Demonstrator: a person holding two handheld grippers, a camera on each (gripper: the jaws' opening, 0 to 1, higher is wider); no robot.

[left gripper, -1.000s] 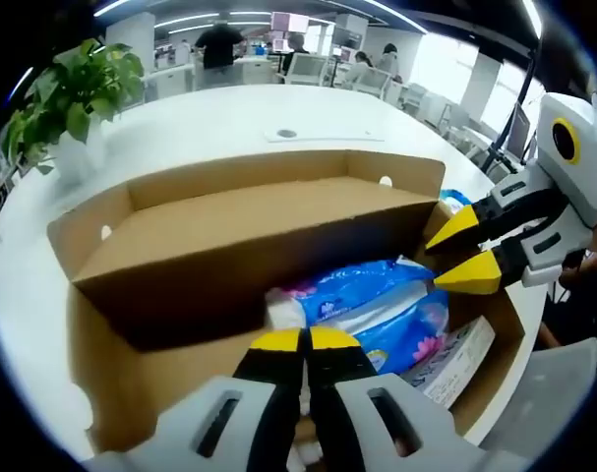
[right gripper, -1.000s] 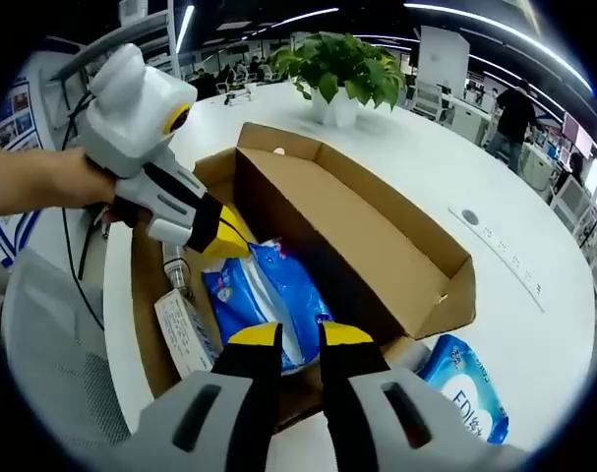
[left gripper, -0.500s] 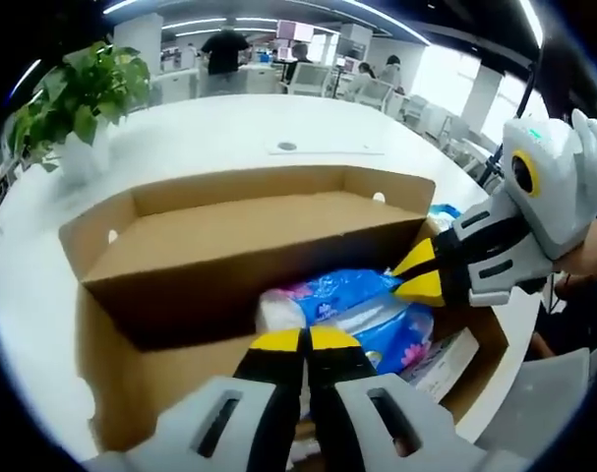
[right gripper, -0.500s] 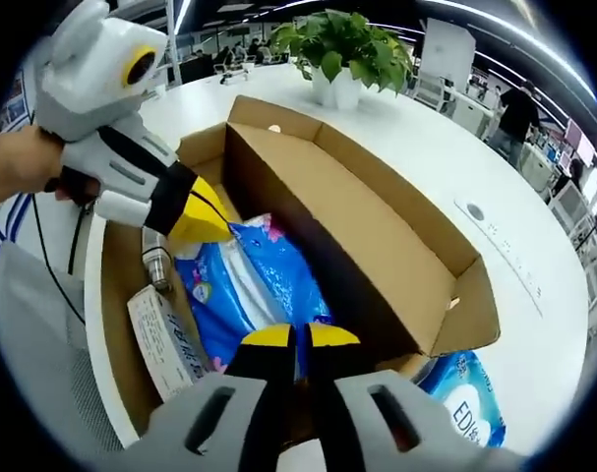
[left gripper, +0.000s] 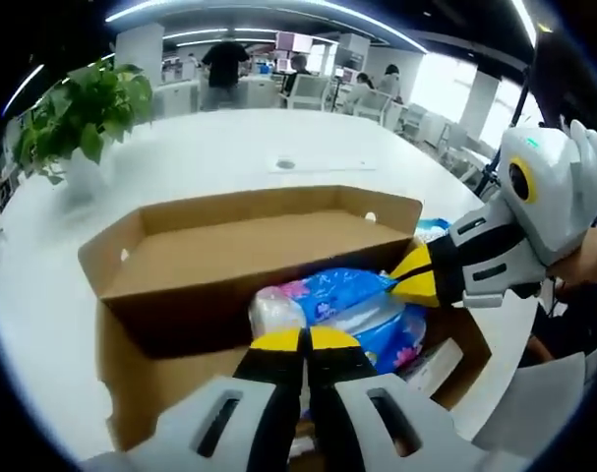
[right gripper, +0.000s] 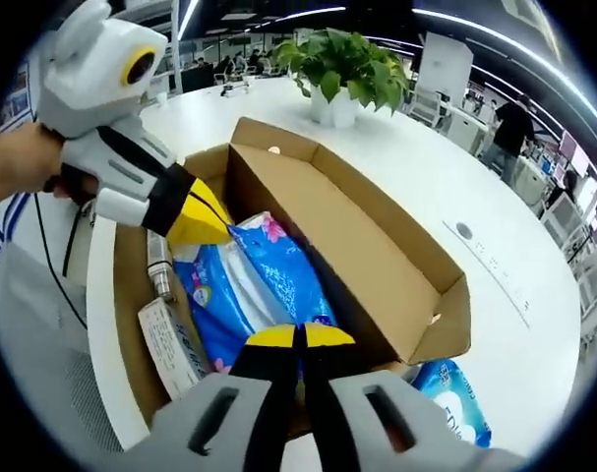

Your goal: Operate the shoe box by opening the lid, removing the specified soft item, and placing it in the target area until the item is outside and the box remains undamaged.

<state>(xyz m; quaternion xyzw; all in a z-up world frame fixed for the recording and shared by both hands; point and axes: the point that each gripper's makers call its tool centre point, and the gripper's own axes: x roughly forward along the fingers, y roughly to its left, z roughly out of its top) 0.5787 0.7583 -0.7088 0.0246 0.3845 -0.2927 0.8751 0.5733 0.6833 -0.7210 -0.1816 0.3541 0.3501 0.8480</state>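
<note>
An open brown cardboard shoe box [left gripper: 229,246] [right gripper: 377,256] sits at the centre of both views on a white round table [left gripper: 229,138] [right gripper: 495,206], its hinged lid standing up along the far side. A blue plastic-wrapped soft tissue pack [left gripper: 352,305] [right gripper: 249,285] lies inside the box, lifted at both ends. In the left gripper view, the left gripper [left gripper: 303,339], bottom centre, has its yellow-tipped jaws pressed together on the white end of the pack; the right gripper [left gripper: 411,277] enters from the right, jaws closed on the opposite end. The right gripper view confirms this: the right gripper [right gripper: 298,336] pinches the pack at bottom centre, the left gripper [right gripper: 202,224] at upper left. A small white carton [right gripper: 168,344] and a metal cylinder [right gripper: 158,265] lie in the box beside the pack. A potted green plant [left gripper: 77,118] [right gripper: 347,69] stands on the table beyond, and a second blue pack [right gripper: 453,398] lies outside the box at lower right.
</note>
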